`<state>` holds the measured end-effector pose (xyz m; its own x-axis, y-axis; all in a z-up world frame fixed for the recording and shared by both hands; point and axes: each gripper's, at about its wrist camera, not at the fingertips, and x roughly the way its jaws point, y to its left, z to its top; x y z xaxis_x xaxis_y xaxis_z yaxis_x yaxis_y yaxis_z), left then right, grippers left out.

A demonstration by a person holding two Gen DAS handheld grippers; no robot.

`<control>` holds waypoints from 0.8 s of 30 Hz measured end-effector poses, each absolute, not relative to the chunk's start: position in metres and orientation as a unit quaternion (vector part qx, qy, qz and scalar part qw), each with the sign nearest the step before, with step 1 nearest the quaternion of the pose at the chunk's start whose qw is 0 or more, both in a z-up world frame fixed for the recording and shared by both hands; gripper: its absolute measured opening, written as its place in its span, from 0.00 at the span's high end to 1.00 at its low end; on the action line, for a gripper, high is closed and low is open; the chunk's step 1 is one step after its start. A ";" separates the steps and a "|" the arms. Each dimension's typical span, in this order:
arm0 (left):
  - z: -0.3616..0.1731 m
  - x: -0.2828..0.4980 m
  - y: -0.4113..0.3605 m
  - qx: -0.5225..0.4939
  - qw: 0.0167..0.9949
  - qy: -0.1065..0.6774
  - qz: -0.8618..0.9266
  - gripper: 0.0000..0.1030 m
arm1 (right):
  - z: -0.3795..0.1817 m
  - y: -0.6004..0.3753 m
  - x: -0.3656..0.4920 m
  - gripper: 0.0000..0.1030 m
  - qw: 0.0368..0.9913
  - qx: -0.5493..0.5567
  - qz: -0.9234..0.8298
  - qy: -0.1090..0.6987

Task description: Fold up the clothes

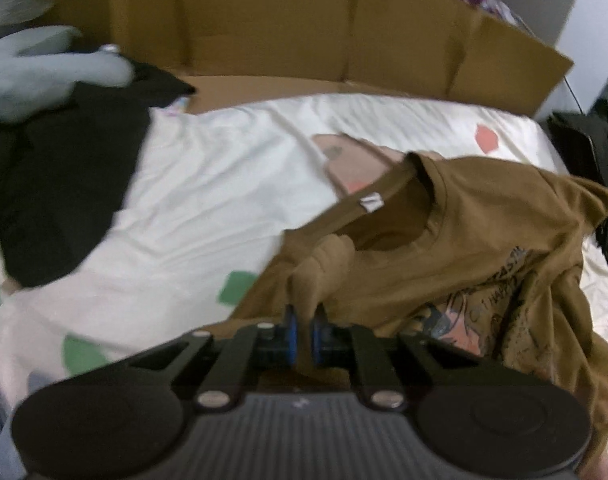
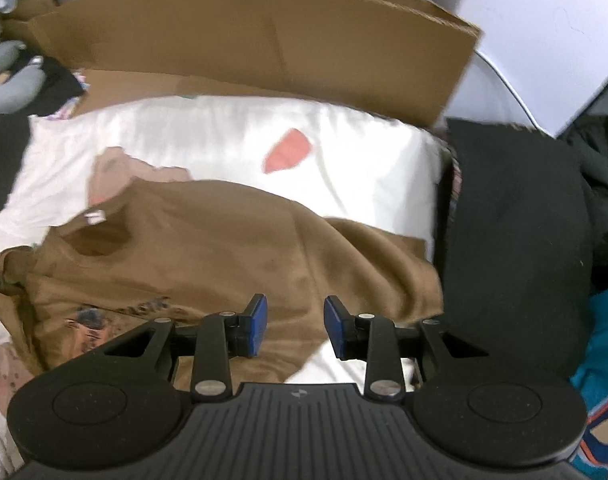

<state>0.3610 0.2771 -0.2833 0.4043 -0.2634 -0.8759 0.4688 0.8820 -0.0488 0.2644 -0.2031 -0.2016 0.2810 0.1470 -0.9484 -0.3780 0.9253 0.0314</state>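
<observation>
Left wrist view: left gripper, blue pads pressed together on a pinched-up ridge of the brown T-shirt beside its collar. Shirt lies rumpled, print side up, on the white patterned sheet, cardboard behind. A white neck label is seen, its mark unreadable; print lettering is too blurred to be read.

Right wrist view: right gripper, pads spread, nothing held, is poised over the shirt's sleeve, near a black garment. Spreading or folding is judged in hand; a second hold on the sleeve side would be called for.
</observation>
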 end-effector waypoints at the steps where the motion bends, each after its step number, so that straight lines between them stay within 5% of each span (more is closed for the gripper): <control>1: -0.280 0.357 0.286 0.098 0.835 0.499 -0.212 0.93 | -0.199 -0.201 0.264 0.63 0.795 -0.101 0.168 0.574; 24: -0.254 0.326 0.423 0.078 0.861 0.502 -0.030 0.94 | -0.190 -0.216 0.253 0.63 0.798 -0.099 0.158 0.573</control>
<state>0.3264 0.4232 -0.2544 0.4936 0.0271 -0.8692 0.1302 0.9859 0.1047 0.2531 -0.2163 -0.1902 0.2941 0.1387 -0.9456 -0.3658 0.9304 0.0227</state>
